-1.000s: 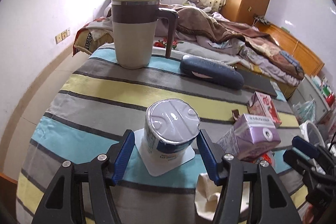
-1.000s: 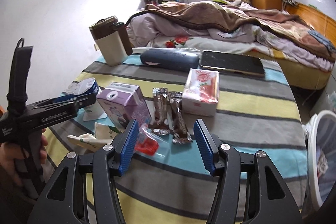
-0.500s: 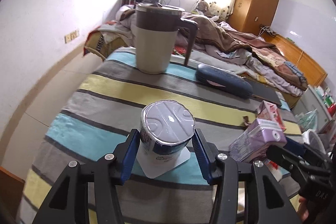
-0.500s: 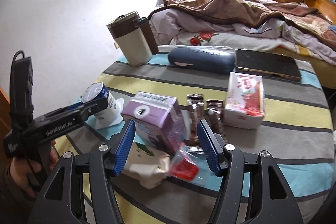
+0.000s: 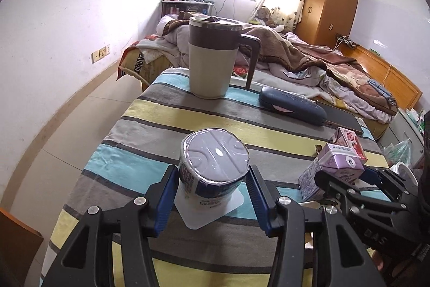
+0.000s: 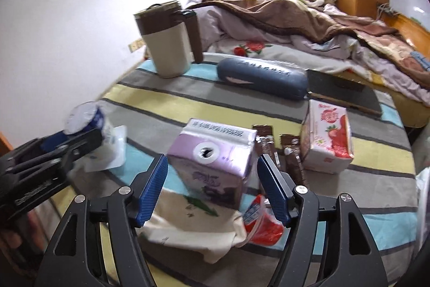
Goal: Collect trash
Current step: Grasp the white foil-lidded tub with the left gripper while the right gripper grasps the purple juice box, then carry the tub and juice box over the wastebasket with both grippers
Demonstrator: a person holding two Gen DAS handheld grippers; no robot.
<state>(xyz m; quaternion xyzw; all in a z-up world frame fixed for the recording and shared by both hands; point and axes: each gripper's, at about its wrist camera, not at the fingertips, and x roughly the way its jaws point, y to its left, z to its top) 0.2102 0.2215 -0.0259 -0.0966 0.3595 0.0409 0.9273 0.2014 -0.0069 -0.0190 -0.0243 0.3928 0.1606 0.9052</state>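
**Two tools, two pieces of trash lined up**

Two grabs are under way on the striped table (image 5: pixel 166 125). The left tool (image 5: pixel 212 195) has its blue pads pressed against the sides of the yogurt cup (image 5: pixel 213 168), which sits on a white square at the table's 7 o'clock side. The right tool (image 6: pixel 212 190) brackets the purple carton (image 6: pixel 215 160) near 6 o'clock; its jaws are opening, with the carton between them and a sliver of gap at each pad.

To do this well, I judge the left tool should keep its squeeze low on the cup wall, below the foil lid, and lift straight so the cup does not tip. The right tool should move forward until the pads cover the carton's flat sides, then close squarely.

The carton stands on a crumpled cloth (image 6: pixel 188 222), so its footing is hard to judge. The bin is not clearly visible, and whether the cup has left the white square cannot be told.
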